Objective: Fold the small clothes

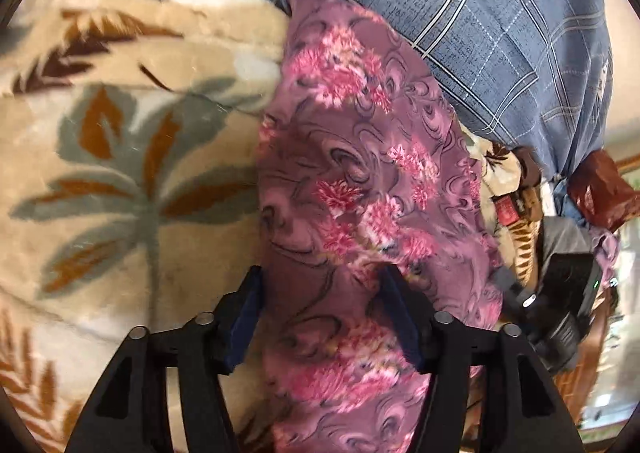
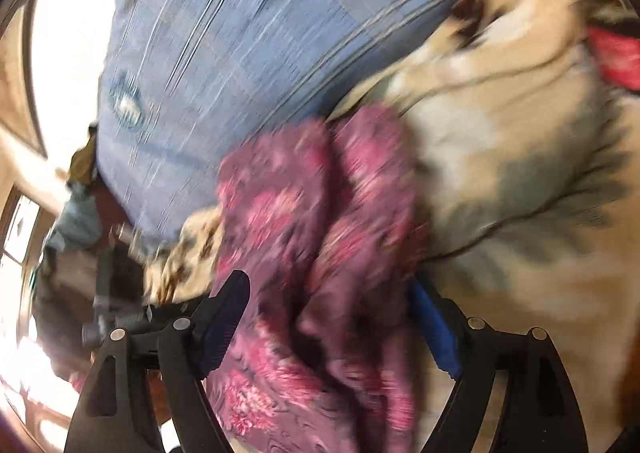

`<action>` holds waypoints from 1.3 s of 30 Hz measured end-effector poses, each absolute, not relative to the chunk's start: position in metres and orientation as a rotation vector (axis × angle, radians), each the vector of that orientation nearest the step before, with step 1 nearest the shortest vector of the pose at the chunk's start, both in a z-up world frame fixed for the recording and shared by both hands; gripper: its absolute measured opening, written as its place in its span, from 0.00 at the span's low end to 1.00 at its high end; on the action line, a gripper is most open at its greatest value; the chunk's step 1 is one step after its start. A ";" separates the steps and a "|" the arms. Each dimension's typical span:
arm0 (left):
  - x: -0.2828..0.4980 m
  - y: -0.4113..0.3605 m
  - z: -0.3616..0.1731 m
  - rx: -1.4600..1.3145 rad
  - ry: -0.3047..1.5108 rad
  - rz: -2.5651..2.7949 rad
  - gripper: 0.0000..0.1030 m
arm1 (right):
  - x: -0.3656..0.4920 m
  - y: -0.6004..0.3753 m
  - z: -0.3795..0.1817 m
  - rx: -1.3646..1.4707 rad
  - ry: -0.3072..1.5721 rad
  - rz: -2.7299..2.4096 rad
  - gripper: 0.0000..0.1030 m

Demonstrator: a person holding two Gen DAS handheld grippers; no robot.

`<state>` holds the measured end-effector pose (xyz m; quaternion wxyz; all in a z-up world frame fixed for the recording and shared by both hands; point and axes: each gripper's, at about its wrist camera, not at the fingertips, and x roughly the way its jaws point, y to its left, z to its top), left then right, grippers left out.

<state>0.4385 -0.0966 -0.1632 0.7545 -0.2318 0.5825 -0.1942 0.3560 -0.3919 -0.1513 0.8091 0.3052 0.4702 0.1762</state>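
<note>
Purple floral garment (image 1: 360, 181) runs lengthwise straight away from the left gripper (image 1: 320, 289), lying between its wide jaws; right gripper (image 2: 332, 305) wide too, straddling bunched cloth.

**Open blanket to one side, cloth and a checked bulk in the way**

In the left wrist view the tan leaf-patterned blanket (image 1: 132, 157) lies bare to the left of the purple floral cloth (image 1: 360, 157); that stretch is free to pass over. The cloth runs as a long strip straight ahead of the left hand-held gripper (image 1: 322, 293) and between its spread jaws. The blue checked fabric (image 1: 500, 33) (a person's clothing, it seems) closes off the far side. To the right, clutter near the right hand-held gripper (image 2: 332, 293) crowds the edge; its view is blurred, with bunched cloth between the parted jaws.
</note>
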 end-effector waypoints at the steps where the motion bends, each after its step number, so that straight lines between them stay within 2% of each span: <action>1: 0.440 -0.096 -0.165 -0.525 1.266 -0.430 0.64 | 0.356 -0.382 -0.151 0.585 0.998 0.364 0.83; 2: 0.441 -0.096 -0.165 -0.558 1.260 -0.436 0.64 | 0.354 -0.374 -0.149 0.513 0.980 0.356 0.82; 4: 0.441 -0.093 -0.167 -0.595 1.255 -0.444 0.61 | 0.351 -0.363 -0.147 0.404 0.958 0.336 0.73; 5: 0.439 -0.091 -0.165 -0.616 1.248 -0.443 0.57 | 0.349 -0.361 -0.145 0.382 0.951 0.334 0.60; 7: 0.433 -0.087 -0.162 -0.616 1.227 -0.443 0.35 | 0.346 -0.357 -0.140 0.357 0.943 0.334 0.48; 8: 0.430 -0.085 -0.159 -0.612 1.215 -0.444 0.33 | 0.344 -0.356 -0.136 0.347 0.936 0.330 0.42; 12: 0.410 -0.075 -0.146 -0.665 1.179 -0.469 0.27 | 0.337 -0.346 -0.121 0.341 0.925 0.308 0.36; 24: 0.303 0.019 -0.095 -0.683 1.092 -0.473 0.27 | 0.279 -0.294 -0.088 0.539 0.852 0.481 0.34; 28: 0.259 0.054 -0.107 -0.674 1.118 -0.433 0.27 | 0.257 -0.277 -0.111 0.622 0.867 0.506 0.32; 32: 0.247 0.073 -0.143 -0.653 1.174 -0.328 0.31 | 0.248 -0.284 -0.140 0.605 0.902 0.373 0.32; 33: 0.247 0.079 -0.151 -0.692 1.189 -0.324 0.35 | 0.249 -0.291 -0.151 0.563 0.928 0.294 0.37; 35: 0.244 0.087 -0.152 -0.742 1.184 -0.333 0.35 | 0.248 -0.298 -0.159 0.550 0.932 0.287 0.38; 37: 0.239 0.089 -0.143 -0.720 1.179 -0.318 0.35 | 0.247 -0.294 -0.151 0.506 0.939 0.263 0.46; 39: 0.228 0.086 -0.126 -0.635 1.147 -0.287 0.36 | 0.242 -0.286 -0.135 0.443 0.928 0.239 0.47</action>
